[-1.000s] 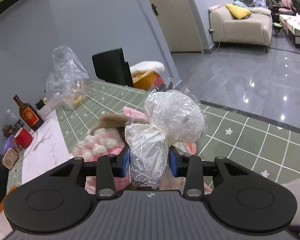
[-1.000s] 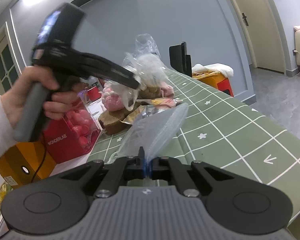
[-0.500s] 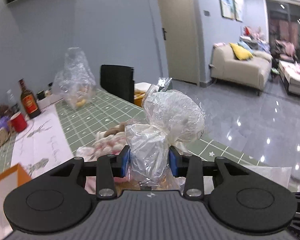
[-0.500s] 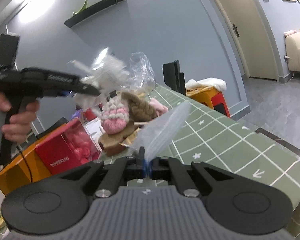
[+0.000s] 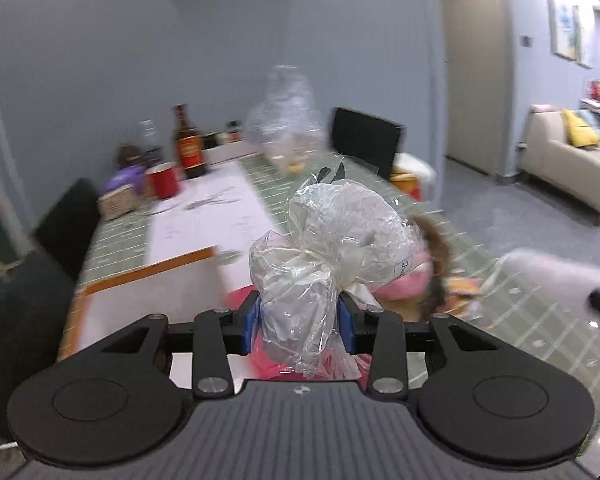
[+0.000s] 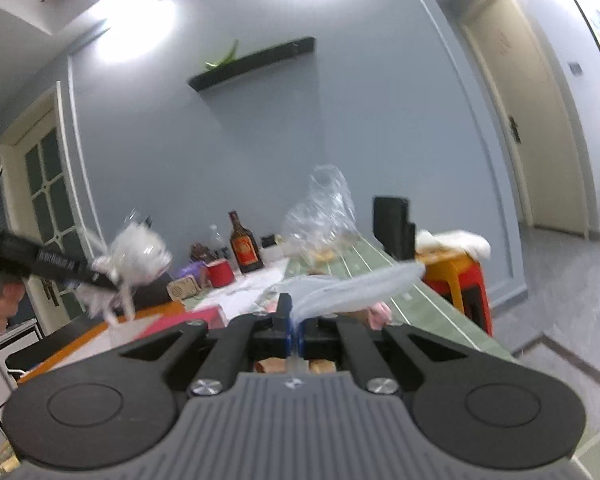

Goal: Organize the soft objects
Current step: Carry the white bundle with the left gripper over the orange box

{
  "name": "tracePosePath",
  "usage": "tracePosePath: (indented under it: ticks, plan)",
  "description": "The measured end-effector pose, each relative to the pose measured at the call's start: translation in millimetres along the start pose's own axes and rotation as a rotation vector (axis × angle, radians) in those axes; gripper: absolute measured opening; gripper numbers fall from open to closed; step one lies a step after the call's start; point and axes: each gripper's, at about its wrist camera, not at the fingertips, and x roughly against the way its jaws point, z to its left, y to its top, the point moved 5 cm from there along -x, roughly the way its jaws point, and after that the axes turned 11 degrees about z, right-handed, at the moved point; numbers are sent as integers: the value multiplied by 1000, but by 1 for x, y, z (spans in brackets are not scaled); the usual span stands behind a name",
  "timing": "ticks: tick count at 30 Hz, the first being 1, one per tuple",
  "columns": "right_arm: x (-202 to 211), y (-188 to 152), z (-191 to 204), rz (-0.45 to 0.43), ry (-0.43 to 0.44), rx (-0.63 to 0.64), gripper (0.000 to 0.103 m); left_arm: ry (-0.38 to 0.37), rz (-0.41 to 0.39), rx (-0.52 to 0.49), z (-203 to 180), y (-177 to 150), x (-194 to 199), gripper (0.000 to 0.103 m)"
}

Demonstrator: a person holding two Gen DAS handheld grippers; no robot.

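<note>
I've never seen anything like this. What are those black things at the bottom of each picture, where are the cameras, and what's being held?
There is no robot here: a person holds a hand-operated gripper in each hand, and a wide-angle camera on each looks forward along its two fingers.

In the left-hand view, the left gripper is shut on a crinkly clear plastic bag with something pink showing behind it.

In the right-hand view, the right gripper pinches a flat clear bag. At the left edge of that view you see the other gripper from the side, carrying its bag.

Beyond lies a green checked table with a brown bottle, a red cup and another clear bag standing upright.
</note>
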Motion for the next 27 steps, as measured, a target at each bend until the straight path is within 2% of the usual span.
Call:
tracePosePath:
  ticks: [6, 9, 13, 16, 18, 20, 27]
  plan:
    - [-9, 28, 56, -15, 100, 101, 0, 4, 12, 116, 56, -32, 23, 44]
    - [-15, 36, 92, -15, 182, 160, 0, 5, 8, 162, 78, -47, 38, 44]
    - [-31, 38, 138, 14, 274, 230, 0, 23, -12, 214, 104, -67, 62, 44]
    - [-41, 36, 168, 42, 342, 276, 0, 5, -29, 255, 120, -82, 85, 44]
    - [-49, 37, 184, 73, 415, 290, 0, 11, -52, 270, 128, -91, 100, 44]
    - [-59, 38, 200, 108, 470, 311, 0, 55, -74, 278, 137, -100, 113, 44]
    - [-117, 13, 260, 303, 548, 485, 0, 131, -72, 323, 162, -123, 123, 44]
